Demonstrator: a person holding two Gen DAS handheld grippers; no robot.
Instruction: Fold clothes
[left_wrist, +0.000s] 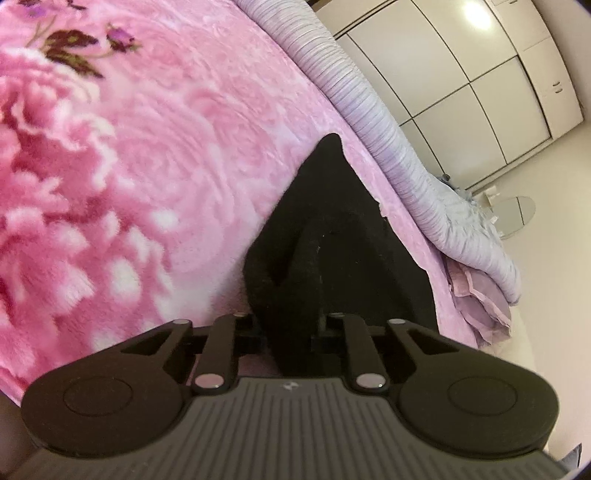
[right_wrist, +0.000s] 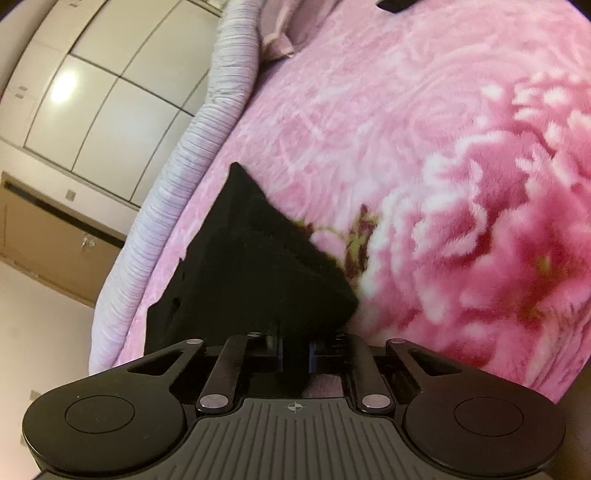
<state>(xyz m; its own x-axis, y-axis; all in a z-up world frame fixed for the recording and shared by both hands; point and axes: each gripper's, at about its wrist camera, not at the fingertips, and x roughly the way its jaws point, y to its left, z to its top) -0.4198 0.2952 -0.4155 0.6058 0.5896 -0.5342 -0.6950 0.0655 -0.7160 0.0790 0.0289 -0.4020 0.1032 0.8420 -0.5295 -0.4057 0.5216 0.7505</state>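
Left wrist view, bed (left_wrist: 147, 166): fills upper left, soft pink cover.
Garment (left_wrist: 332, 229): black, centre frame on bed; likely light, limp, fuzzy; best taken at corners.
Left gripper (left_wrist: 291, 332): fingers clamped on garment.
Right gripper (right_wrist: 291, 343): fingers clamped on garment (right_wrist: 251, 266).

Cream wardrobe (left_wrist: 480, 74) beside a pink floral-blanketed bed (left_wrist: 147, 166).

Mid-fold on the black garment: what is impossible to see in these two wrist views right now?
- Left wrist view: left gripper jaw tips, buried in the black garment.
- Right wrist view: right gripper jaw tips, likewise hidden by the garment.
- Both views: the garment's type and full outline, too dark.
- Right wrist view: dark item, cut by top edge.
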